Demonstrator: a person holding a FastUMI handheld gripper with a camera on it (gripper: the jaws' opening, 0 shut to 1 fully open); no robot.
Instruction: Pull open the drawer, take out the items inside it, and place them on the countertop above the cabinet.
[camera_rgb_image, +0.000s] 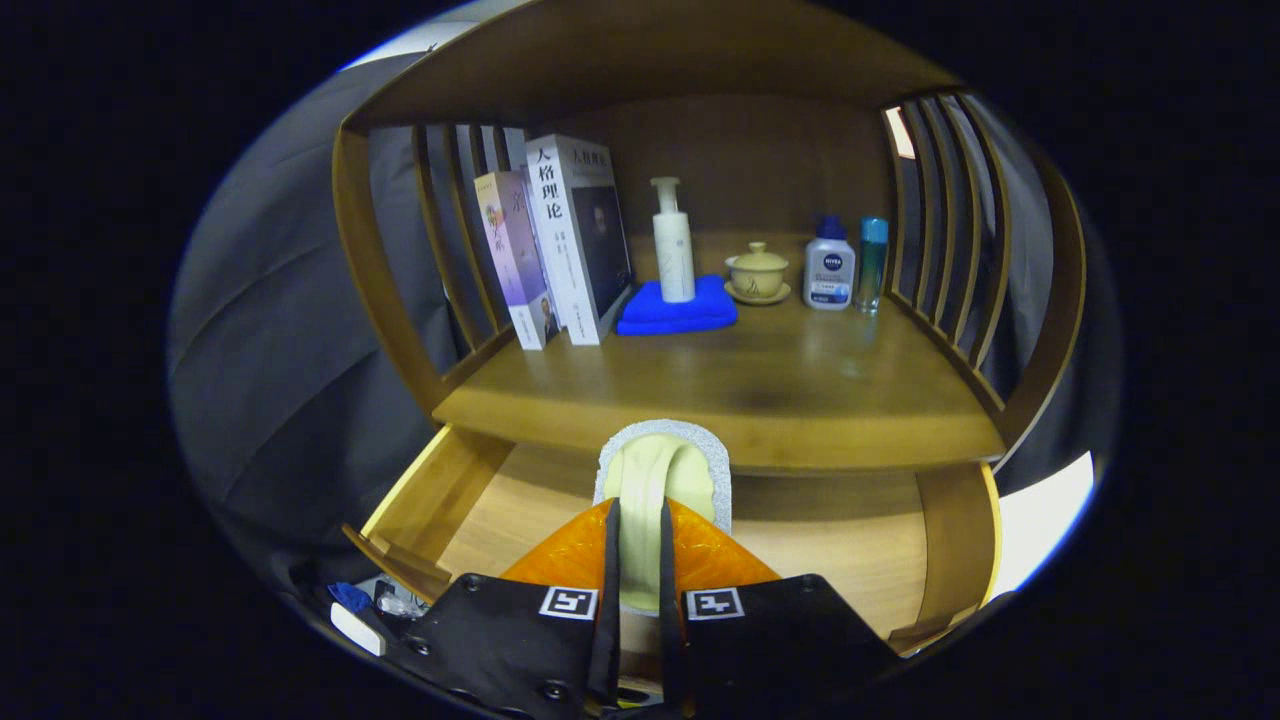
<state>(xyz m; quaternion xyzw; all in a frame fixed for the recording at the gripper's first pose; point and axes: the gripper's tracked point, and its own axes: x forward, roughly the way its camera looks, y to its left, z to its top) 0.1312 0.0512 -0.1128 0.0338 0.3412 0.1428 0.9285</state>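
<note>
One wooden cabinet stands ahead, with an open shelf above and a drawer pulled out below it, toward the viewer. On the far left, grey cloth hangs as the booth's backdrop beside the cabinet's slatted side. On the countertop, going left to right along the back: two books lean upright against the left slats, probably so they do not topple; a white pump bottle stands on a folded blue cloth; a lidded cup sits on its saucer; a white bottle with a blue cap and a slim teal bottle stand just beside each other near the right slats. The near part of the countertop is bare polished wood, which leaves room to set things down. In the middle foreground, the gripper has its fingers drawn narrow and pressing from both sides on a pale sponge with a rough grey edge, held upright and lifted above the drawer floor, its top reaching the countertop's front edge. This looks like the item taken from the drawer, on its way up to the countertop. The visible drawer floor is plain light wood; its near part is hidden behind the gripper. To the right, a bright patch of light shows past the cabinet.
</note>
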